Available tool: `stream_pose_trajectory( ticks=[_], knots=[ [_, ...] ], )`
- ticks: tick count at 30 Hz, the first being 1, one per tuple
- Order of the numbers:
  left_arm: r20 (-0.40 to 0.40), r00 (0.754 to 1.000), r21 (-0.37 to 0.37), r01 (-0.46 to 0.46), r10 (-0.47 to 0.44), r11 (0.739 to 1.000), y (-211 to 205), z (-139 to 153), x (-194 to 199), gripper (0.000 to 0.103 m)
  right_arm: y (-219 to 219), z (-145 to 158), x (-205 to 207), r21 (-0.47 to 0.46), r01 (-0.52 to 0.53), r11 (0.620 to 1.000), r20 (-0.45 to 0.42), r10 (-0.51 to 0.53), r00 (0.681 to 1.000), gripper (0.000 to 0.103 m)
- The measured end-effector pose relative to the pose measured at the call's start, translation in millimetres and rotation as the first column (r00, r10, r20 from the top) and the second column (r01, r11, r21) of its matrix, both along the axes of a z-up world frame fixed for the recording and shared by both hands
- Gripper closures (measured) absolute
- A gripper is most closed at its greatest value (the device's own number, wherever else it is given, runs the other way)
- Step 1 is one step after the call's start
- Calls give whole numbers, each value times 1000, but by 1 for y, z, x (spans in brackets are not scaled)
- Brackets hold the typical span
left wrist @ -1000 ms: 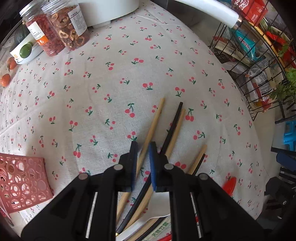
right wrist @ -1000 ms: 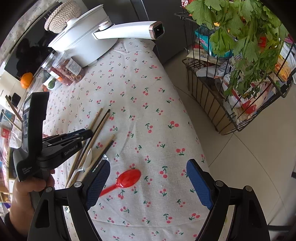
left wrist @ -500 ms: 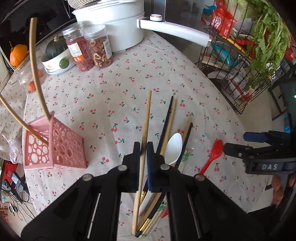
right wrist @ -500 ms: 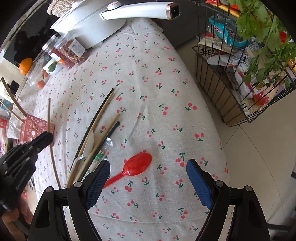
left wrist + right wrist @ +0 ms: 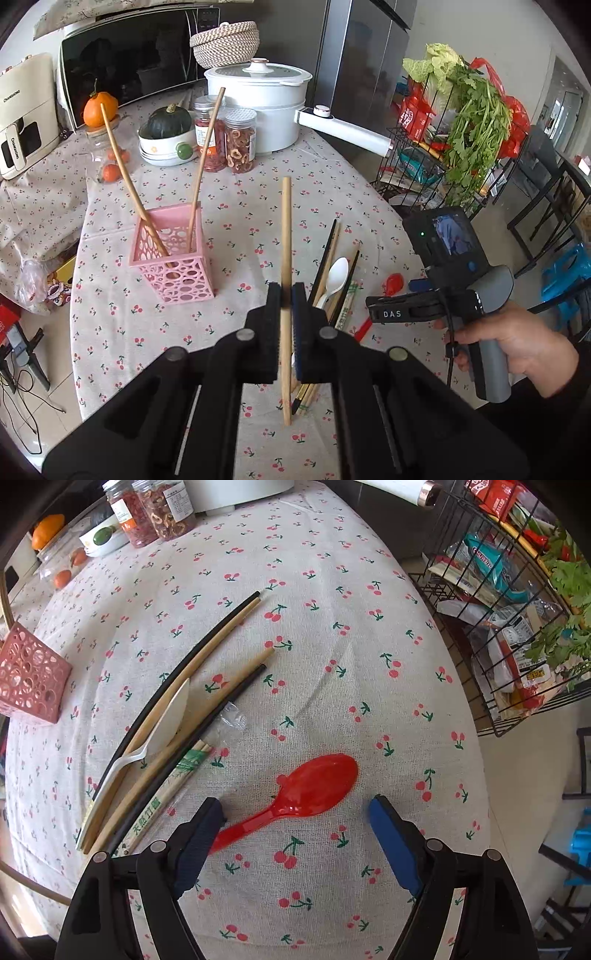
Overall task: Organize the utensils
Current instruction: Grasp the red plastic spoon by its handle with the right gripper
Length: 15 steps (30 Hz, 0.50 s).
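Above cherry-print tablecloth (image 5: 332, 627), closing right claw (image 5: 297, 834) straddles red spoon (image 5: 295, 797), untouched.

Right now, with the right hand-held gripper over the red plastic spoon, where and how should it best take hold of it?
Probably the handle, from straight above. The red plastic spoon lies flat on the tablecloth, bowl up-right, its thin handle running down-left under one finger of the right hand-held gripper. The bowl is wide and shallow, so the narrow handle suits the closing jaws better, pinched across its width.
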<state>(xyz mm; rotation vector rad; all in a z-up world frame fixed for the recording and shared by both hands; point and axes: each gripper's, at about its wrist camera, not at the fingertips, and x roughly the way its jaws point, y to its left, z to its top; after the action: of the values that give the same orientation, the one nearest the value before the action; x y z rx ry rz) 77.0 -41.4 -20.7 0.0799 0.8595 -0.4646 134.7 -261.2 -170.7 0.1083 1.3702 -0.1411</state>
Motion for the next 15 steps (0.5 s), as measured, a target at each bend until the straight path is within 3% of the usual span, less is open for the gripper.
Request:
stream_pose_trajectory(
  ticks=[5, 7, 9, 15],
  knots=[
    [16, 1000, -23, -12, 12, 1000, 17, 4, -10, 96, -3, 7, -2, 3, 16, 1000, 39, -16, 999, 46],
    [16, 1000, -25, -24, 25, 999, 22, 3, -12, 96, -6, 9, -1, 3, 22, 1000, 58, -22, 998, 63],
    [12, 999, -27, -36, 37, 999, 27, 1, -12, 96, -11, 11, 0, 20, 34, 999, 69, -35, 997, 74],
    [-5, 998, -64, -61, 61, 996, 41, 0, -10, 96, -25, 13, 7, 105, 37, 994, 99, -48, 994, 80]
  ],
)
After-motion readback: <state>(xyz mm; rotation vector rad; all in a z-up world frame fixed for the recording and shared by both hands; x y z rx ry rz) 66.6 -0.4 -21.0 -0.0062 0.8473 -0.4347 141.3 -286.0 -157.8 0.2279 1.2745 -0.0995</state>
